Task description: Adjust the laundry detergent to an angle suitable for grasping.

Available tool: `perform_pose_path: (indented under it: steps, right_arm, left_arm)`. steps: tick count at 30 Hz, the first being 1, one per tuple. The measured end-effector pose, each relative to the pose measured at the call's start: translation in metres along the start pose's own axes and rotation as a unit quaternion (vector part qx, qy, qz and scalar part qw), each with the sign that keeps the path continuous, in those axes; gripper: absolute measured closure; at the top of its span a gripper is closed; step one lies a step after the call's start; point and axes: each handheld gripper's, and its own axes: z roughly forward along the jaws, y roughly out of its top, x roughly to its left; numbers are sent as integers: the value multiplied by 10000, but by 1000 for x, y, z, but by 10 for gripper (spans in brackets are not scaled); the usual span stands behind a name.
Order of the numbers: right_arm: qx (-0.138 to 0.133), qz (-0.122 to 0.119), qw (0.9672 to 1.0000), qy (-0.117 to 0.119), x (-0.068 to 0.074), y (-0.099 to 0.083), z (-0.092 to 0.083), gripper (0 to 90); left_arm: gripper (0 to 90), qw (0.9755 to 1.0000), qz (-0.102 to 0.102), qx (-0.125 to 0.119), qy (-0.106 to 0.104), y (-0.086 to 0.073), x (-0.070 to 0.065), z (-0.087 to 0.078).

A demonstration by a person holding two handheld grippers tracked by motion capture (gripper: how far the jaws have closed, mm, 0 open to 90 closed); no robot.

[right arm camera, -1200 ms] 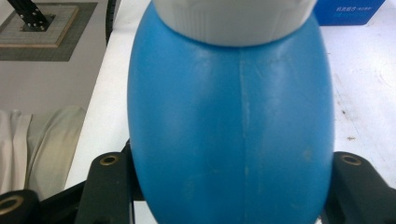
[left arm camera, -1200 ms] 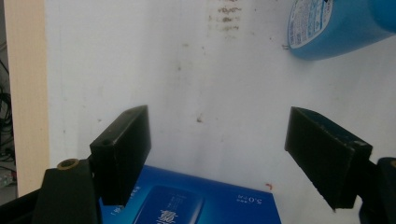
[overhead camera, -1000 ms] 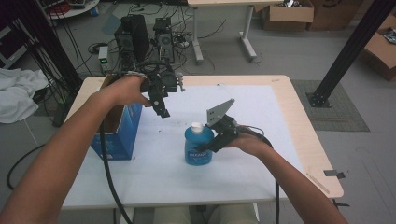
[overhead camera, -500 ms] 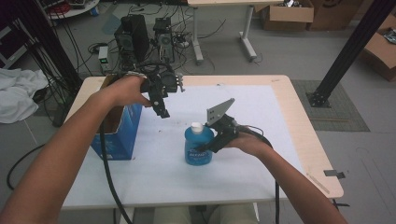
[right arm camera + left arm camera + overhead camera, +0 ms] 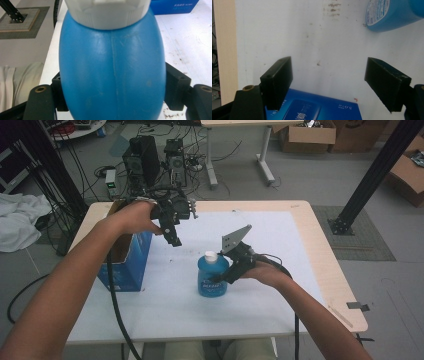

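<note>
Two tools at work over one white-topped table (image 5: 280, 245).

High view: left tool (image 5: 175, 239) held above the table beside an open blue box (image 5: 131, 262) standing near the table's left edge; jaws pointing down, apart, nothing between them. Blue bottle (image 5: 212, 279) with white cap (image 5: 211, 256) upright near mid-table, well apart from the box. Right tool (image 5: 226, 279) at the bottle's right side, jaws flanking the body; grey three-cornered plate (image 5: 235, 237) tilted up above it. Cable (image 5: 116, 305) trailing from the left tool down past the table's front edge. White cloth (image 5: 17, 222) on the floor at left, cardboard boxes (image 5: 312, 132) farther back.

Left gripper view: left tool (image 5: 337, 77) wide open, empty, bare stained tabletop (image 5: 322, 37) between the jaws. Blue box (image 5: 312, 107) top just below. Blue bottle (image 5: 392, 15) at upper right, well clear of the jaws.

Right gripper view: blue bottle (image 5: 112, 72) close up between the jaws, white cap (image 5: 107, 12) at top. Right tool (image 5: 115, 92) with jaws just now opening, bottle between them, one pad at each flank; contact of pads with the plastic cannot be told. Blue box (image 5: 175, 6) far off at upper right.
</note>
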Motion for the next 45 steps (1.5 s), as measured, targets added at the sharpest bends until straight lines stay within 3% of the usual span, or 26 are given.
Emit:
perform_pose_path:
  steps: [19,30,39,45]
  right_arm:
    - [-62,157,9999,-17,0,-1,-5,189]
    - [-105,196,9997,-22,4,0,-21,159]
    - [-63,263,9993,-242,6,-3,-50,158]
    - [172,305,9984,-443,10,-8,-76,158]
  left_arm:
    - [234,10000,2,9,16,-1,0,1]
    - [234,10000,-17,21,18,0,-1,-1]
    - [233,10000,-27,41,13,1,-2,-2]
    - [232,10000,-33,19,32,2,-4,-3]
